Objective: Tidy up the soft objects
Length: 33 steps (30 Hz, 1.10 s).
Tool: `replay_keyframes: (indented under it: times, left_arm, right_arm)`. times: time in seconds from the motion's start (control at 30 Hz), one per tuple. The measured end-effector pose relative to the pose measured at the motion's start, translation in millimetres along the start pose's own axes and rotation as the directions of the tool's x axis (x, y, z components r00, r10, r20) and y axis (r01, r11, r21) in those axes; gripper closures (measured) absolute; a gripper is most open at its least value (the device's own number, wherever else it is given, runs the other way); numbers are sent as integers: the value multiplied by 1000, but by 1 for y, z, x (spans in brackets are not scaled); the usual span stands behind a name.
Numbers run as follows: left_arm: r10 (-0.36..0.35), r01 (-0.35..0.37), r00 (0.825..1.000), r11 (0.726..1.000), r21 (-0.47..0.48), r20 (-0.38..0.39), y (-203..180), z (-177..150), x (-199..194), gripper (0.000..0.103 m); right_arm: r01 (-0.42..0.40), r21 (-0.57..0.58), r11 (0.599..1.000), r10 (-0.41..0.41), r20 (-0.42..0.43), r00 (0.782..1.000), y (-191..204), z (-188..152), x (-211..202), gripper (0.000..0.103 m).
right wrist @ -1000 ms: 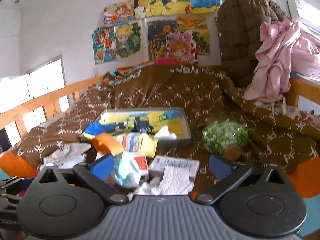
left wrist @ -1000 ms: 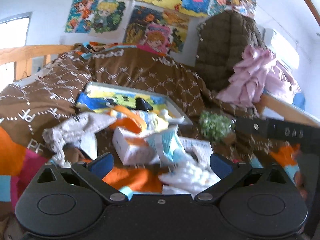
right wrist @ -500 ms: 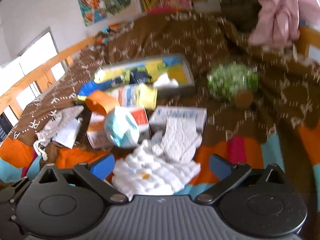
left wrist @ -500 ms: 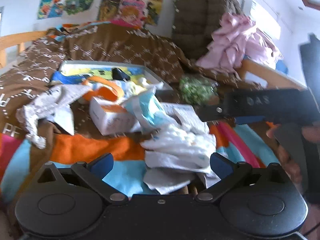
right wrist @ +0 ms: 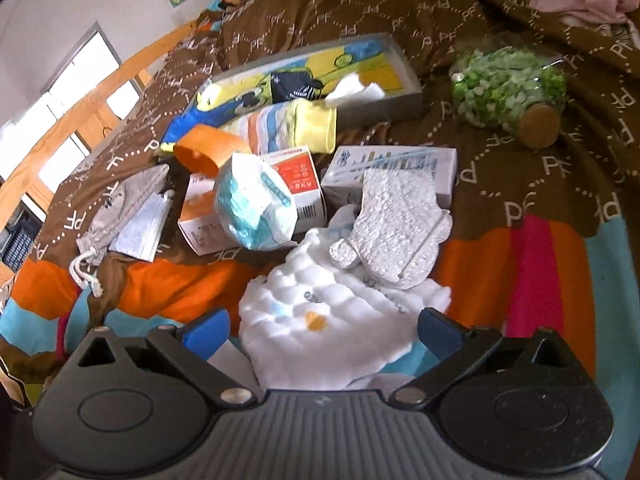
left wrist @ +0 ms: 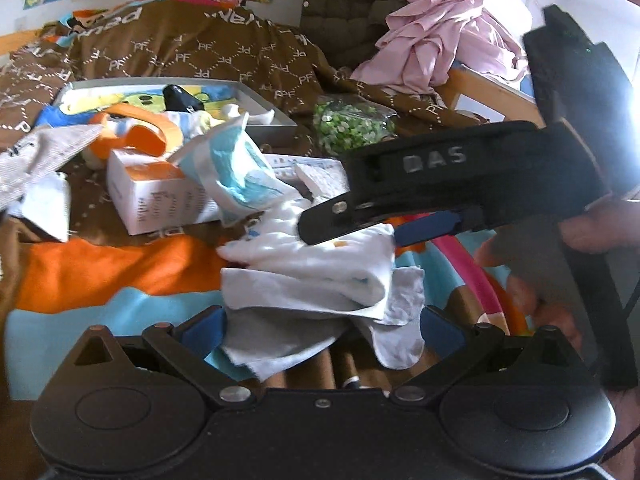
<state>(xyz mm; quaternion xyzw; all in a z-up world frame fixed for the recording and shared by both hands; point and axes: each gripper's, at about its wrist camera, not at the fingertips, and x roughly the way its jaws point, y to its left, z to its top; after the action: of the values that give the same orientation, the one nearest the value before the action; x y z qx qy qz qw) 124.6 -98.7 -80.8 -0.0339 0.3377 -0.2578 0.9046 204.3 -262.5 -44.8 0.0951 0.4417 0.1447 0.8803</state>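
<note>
While both grippers are being held low over the bed [right wrist: 560, 264], the fingers of each are being kept spread wide, with nothing pinched between them. In the right wrist view, the right gripper [right wrist: 322, 330] is being positioned directly over a white quilted cloth [right wrist: 320, 320], which is lying crumpled on the orange and blue part of the bedspread. A silver-white textured mitt [right wrist: 396, 224] is being carried on the far edge of this cloth, touching it. In the left wrist view, the left gripper [left wrist: 320, 330] is being held at the near edge of the same cloth pile [left wrist: 320, 276], where a grey-white layer is showing beneath the white one. The right gripper [left wrist: 384, 224] is being seen from the side there, its fingers lying over the far side of the pile, and a hand [left wrist: 540, 280] is gripping its handle. Just beyond the cloth, a blue-and-white soft pack [right wrist: 252, 204] is leaning against an orange-and-white box [right wrist: 256, 200], with a second white box [right wrist: 392, 164] beside it. To the left, a grey drawstring pouch [right wrist: 124, 208] is lying on the bedspread. Farther back, a striped rolled cloth [right wrist: 292, 128] is resting against a grey tray [right wrist: 400, 100], and a corked jar of green pieces [right wrist: 508, 92] is lying on its side to the right. Pink clothing [left wrist: 440, 40] is being seen heaped at the far end.
</note>
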Motion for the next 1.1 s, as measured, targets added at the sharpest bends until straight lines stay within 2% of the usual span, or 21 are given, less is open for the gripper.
replay_keyframes:
  times: [0.23, 0.47, 0.67, 0.73, 0.77, 0.83, 0.93, 1.1]
  left_arm:
    - [-10, 9, 1000, 1000, -21, -16, -4, 2, 14, 9]
    - [14, -15, 999, 1000, -23, -28, -4, 0, 18, 23]
    - [61, -63, 997, 997, -46, -36, -1, -1, 18, 49]
    - [85, -87, 996, 995, -57, -28, 1, -2, 16, 64]
    - [88, -90, 996, 994, -66, -26, 3, -3, 16, 65]
    - [76, -77, 997, 993, -92, -19, 6, -2, 14, 79]
    - [56, -57, 998, 993, -106, -10, 6, -2, 11, 88]
    - [47, -46, 999, 992, -117, 4, 4, -4, 7, 93]
  right_arm:
    - [9, -36, 999, -10, -35, 999, 4, 3, 15, 2]
    - [33, -64, 997, -36, -45, 998, 8, 3, 19, 12]
    - [44, -55, 998, -47, -45, 998, 5, 3, 17, 23]
    - [46, -54, 997, -49, -46, 998, 4, 2, 17, 25]
    - [46, -54, 997, -49, -46, 998, 4, 2, 17, 27]
    - [50, -53, 997, -53, -45, 998, 4, 2, 16, 30]
    - [54, -40, 998, -56, -46, 997, 2, 2, 15, 34]
    - [68, -18, 998, -68, -46, 997, -2, 2, 14, 43]
